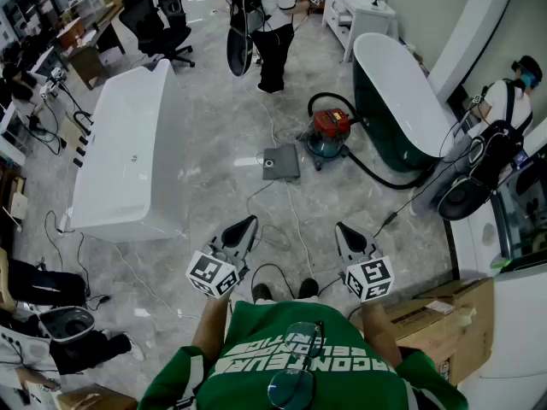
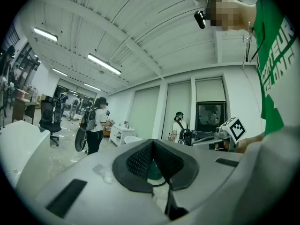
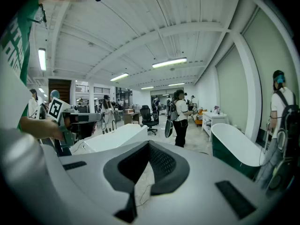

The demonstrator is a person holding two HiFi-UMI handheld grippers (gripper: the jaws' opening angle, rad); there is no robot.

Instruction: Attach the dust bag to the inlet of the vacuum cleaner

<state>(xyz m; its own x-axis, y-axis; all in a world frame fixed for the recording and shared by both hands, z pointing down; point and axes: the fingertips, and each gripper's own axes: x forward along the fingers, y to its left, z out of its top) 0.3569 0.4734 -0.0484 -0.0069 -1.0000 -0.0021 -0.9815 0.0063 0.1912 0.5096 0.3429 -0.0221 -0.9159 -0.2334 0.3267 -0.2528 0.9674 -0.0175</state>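
Note:
The red vacuum cleaner [image 1: 330, 131] stands on the marble floor well ahead of me, its black hose [image 1: 376, 175] curling off to the right. A flat grey piece, apparently the dust bag [image 1: 280, 162], lies on the floor just left of it. My left gripper [image 1: 248, 223] and right gripper [image 1: 342, 227] are held side by side in front of my chest, far short of both. Each has its jaws together with nothing between them. The left gripper [image 2: 152, 142] and right gripper [image 3: 149, 143] point across the room, pads meeting at the tips.
A white bathtub [image 1: 128, 152] stands at the left and a dark green one [image 1: 397, 101] at the right. Cables [image 1: 295, 229] trail over the floor ahead. A cardboard box [image 1: 449, 319] sits at my right. People [image 1: 272, 24] stand at the back and far right [image 1: 500, 135].

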